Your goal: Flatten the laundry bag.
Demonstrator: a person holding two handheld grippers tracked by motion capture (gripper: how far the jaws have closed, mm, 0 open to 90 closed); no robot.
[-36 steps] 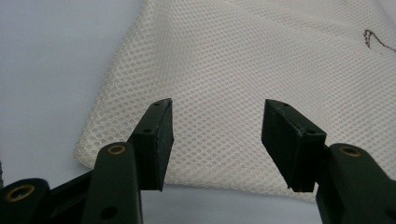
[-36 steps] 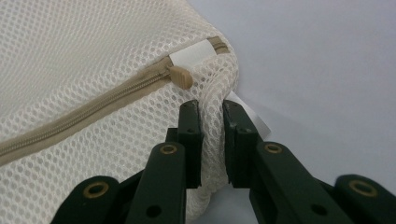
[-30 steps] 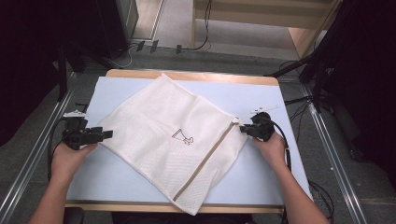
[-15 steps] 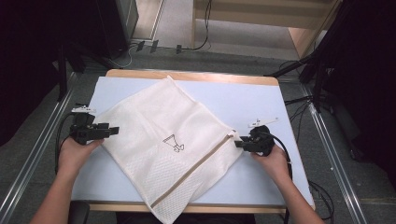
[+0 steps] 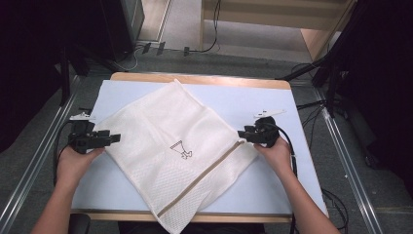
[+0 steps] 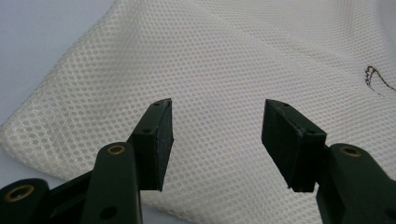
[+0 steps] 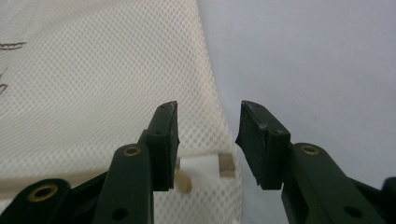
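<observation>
A white mesh laundry bag (image 5: 170, 126) lies corner-wise on the light blue table (image 5: 272, 180). It has a small black logo (image 5: 181, 149) and a beige zipper (image 5: 204, 178) that runs from its right corner to the front edge. My left gripper (image 5: 115, 138) is at the bag's left corner. Its jaws stand open over the mesh (image 6: 219, 56), with nothing held between them (image 6: 218, 108). My right gripper (image 5: 242, 133) sits at the bag's right corner, open (image 7: 208, 108) above the bag's edge. The zipper end with its white tab (image 7: 200, 167) lies just below the jaws.
The bag's lowest corner (image 5: 163, 215) reaches the wooden front edge of the table. Bare blue surface lies at the back right (image 5: 253, 97) and front left (image 5: 104, 185). Metal rails (image 5: 29, 185) and cables (image 5: 311, 105) run on the floor beside the table.
The bag has slid and turned to the left, its lower corner now nearer the front-left. The right gripper has followed its corner inward. The left gripper has barely moved.
</observation>
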